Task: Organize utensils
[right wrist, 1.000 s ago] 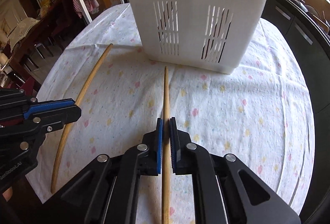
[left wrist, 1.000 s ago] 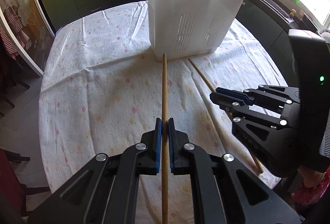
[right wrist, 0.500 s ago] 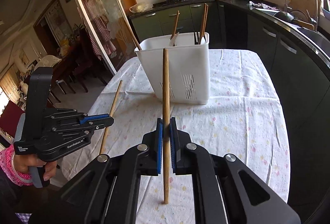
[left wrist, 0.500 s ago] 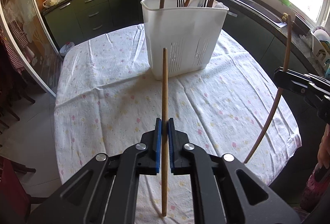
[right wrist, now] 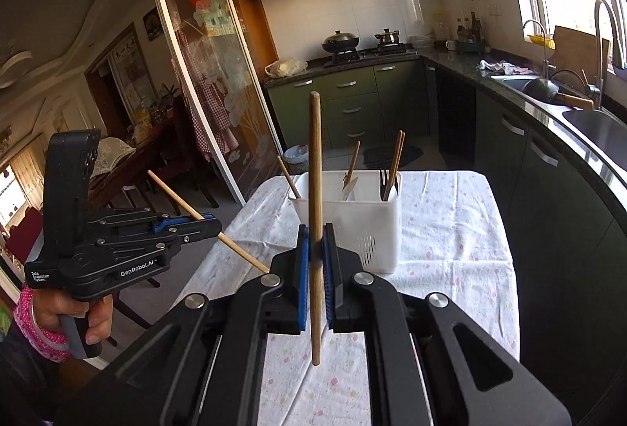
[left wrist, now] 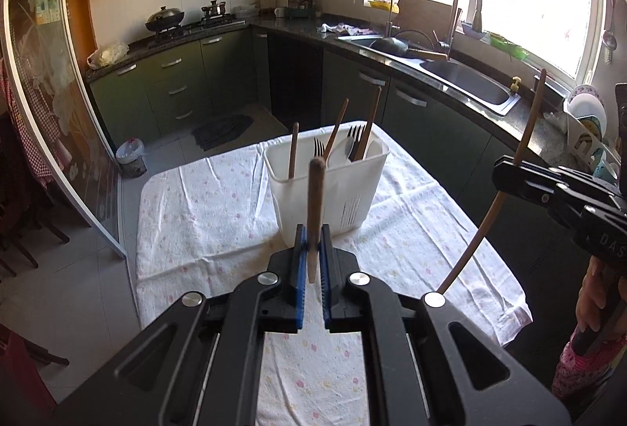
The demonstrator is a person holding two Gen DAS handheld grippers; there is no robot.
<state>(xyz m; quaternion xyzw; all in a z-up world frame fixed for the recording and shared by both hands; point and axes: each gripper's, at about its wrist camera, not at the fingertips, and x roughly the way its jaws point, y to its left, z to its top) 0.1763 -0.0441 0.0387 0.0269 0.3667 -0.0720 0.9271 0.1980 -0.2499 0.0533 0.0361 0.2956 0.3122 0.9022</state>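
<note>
My left gripper [left wrist: 311,245] is shut on a wooden chopstick [left wrist: 314,198] and holds it high above the table, tilted toward the camera. My right gripper [right wrist: 314,249] is shut on a second wooden chopstick [right wrist: 314,167], held nearly upright. The white utensil caddy [left wrist: 333,191] stands on the table ahead, with forks, a spoon and several wooden sticks in it; it also shows in the right wrist view [right wrist: 352,214]. The right gripper [left wrist: 509,171] appears at the right of the left wrist view, and the left gripper [right wrist: 213,228] at the left of the right wrist view.
A table with a white flowered cloth [left wrist: 203,214] lies below both grippers. Green kitchen cabinets [left wrist: 172,89], a stove with pots [left wrist: 164,20] and a sink [left wrist: 466,81] run along the far and right sides. A glass sliding door [right wrist: 207,93] stands at the left.
Both grippers have lifted their chopsticks off the table and risen well above it. The caddy now looks smaller and farther below. Both jaws stay closed.
</note>
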